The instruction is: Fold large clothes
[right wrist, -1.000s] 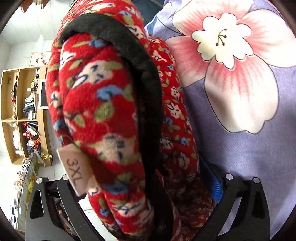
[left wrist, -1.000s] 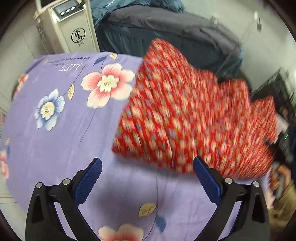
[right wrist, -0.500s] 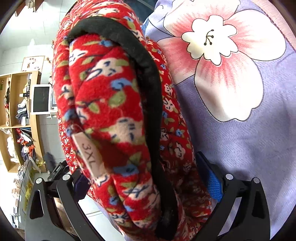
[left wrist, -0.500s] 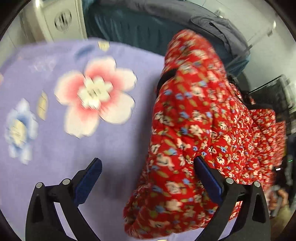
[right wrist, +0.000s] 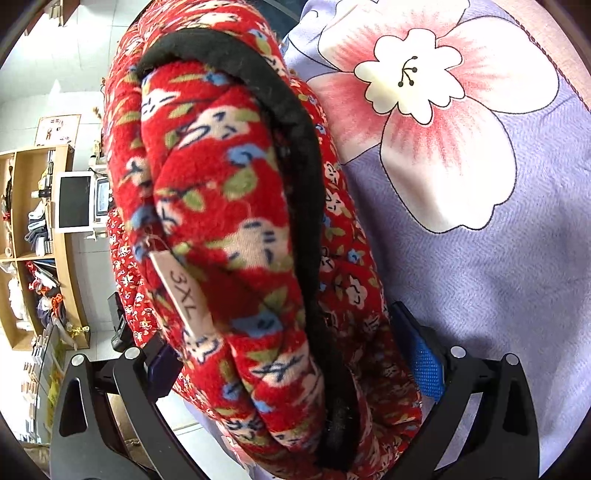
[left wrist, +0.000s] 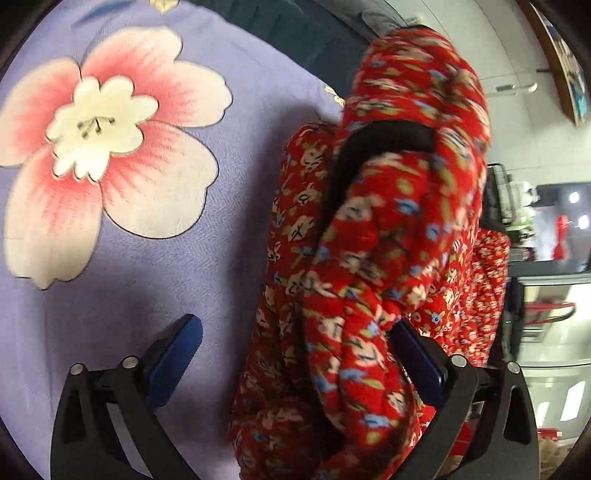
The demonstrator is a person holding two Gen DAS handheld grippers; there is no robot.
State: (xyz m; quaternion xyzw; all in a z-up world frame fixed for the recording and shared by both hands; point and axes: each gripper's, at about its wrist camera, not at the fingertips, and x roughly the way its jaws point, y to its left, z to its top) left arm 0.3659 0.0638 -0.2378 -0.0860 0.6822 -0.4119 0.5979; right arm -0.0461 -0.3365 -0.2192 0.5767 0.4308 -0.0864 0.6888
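Observation:
A red floral fleece garment (left wrist: 388, 258) with black trim and a 3XL tag (right wrist: 184, 291) lies bunched on a lilac flowered sheet (left wrist: 147, 280). My left gripper (left wrist: 295, 358) is open and close against the bundle. Its right finger (left wrist: 417, 362) is tucked under the cloth and its left finger (left wrist: 173, 354) hovers over bare sheet. In the right wrist view the thick collar roll (right wrist: 236, 229) fills the gap of my right gripper (right wrist: 291, 365), whose jaws stand wide apart. Part of the right blue pad (right wrist: 424, 365) shows beside the cloth.
The sheet (right wrist: 498, 277) carries large pink flowers (left wrist: 96, 140). A dark blue covered surface (left wrist: 314, 33) sits beyond it. Wooden shelves (right wrist: 33, 240) with a monitor (right wrist: 74, 203) stand off to the left in the right wrist view. A rack (left wrist: 535, 314) is at the right.
My left gripper has moved forward and right, up to the garment, which now lies between its fingers. The right gripper's hold on the collar roll looks the same, with a slight shift over the sheet.

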